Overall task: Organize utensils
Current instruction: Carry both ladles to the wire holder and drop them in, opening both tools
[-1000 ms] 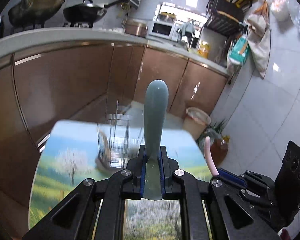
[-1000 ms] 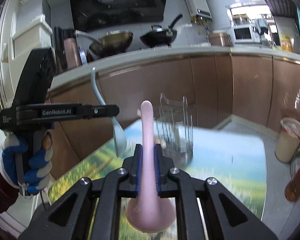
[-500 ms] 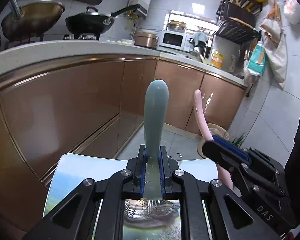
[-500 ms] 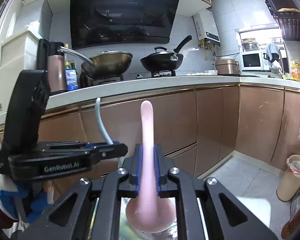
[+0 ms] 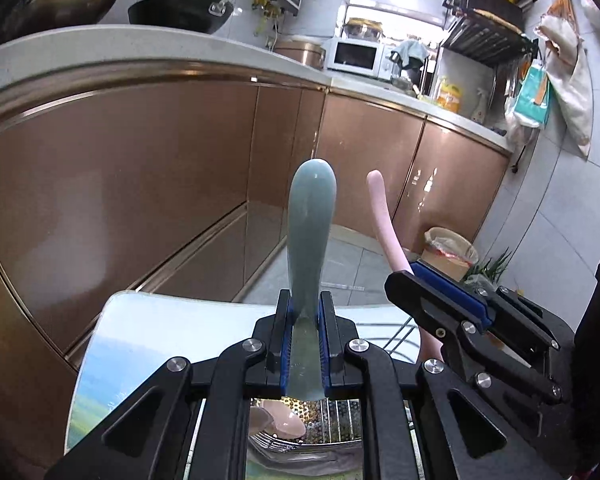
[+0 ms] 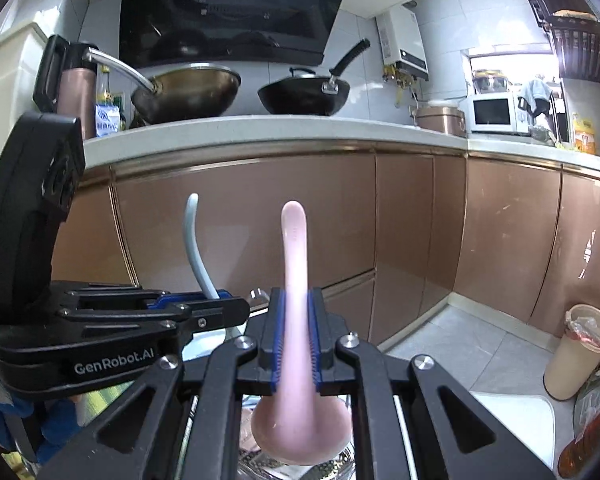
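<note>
2 woks (image 6: 300, 92) on counter (image 6: 339, 128) behind spoons (image 6: 294, 280)

- We see a table (image 5: 140, 332) below the grippers, its top covered by a printed landscape: pale sky at the far edge, green fields toward the near left.
- On it stands a metal wire rack (image 5: 395, 334); we see thin bars at the right and a perforated base (image 5: 331, 412) lower down.
- A pink spoon bowl (image 5: 284, 424) lies inside the rack on that base.
- Beyond the table's far edge: grey tiled floor (image 5: 351, 264).
</note>
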The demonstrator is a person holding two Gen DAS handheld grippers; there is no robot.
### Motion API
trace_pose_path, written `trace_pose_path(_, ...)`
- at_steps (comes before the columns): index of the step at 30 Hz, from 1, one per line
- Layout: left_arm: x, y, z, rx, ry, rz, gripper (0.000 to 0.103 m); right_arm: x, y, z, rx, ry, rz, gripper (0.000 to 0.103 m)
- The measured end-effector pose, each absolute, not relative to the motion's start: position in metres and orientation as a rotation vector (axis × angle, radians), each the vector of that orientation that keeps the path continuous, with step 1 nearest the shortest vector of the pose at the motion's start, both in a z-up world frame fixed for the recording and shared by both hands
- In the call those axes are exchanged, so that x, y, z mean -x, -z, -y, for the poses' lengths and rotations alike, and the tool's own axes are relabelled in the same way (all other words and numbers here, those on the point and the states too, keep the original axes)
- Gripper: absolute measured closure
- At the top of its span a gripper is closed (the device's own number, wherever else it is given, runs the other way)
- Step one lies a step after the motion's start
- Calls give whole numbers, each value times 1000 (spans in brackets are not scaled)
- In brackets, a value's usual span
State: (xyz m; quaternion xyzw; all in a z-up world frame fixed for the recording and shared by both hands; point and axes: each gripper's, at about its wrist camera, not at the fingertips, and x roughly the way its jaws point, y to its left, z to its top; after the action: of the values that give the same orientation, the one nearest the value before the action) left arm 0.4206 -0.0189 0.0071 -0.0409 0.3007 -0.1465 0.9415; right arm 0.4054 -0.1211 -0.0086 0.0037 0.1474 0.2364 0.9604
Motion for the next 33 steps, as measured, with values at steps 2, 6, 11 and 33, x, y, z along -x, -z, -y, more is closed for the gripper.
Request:
trace_pose_path(2,-421,-3,19,79,294,-626,92,-404,13,121,-8,-484,-309,92)
trace_pose_path(6,-424,2,22,68,293,-654,91,-400,15,122,-14,-496,-313,91)
trace_pose_path(11,-423,2,20,77,284,-663,83,-396,19,123,-10,-504,-340,91)
trace_pose_path(33,-373,-33,-3,108,279,-631,50,-340,-14,170,-120,-452,-358,91)
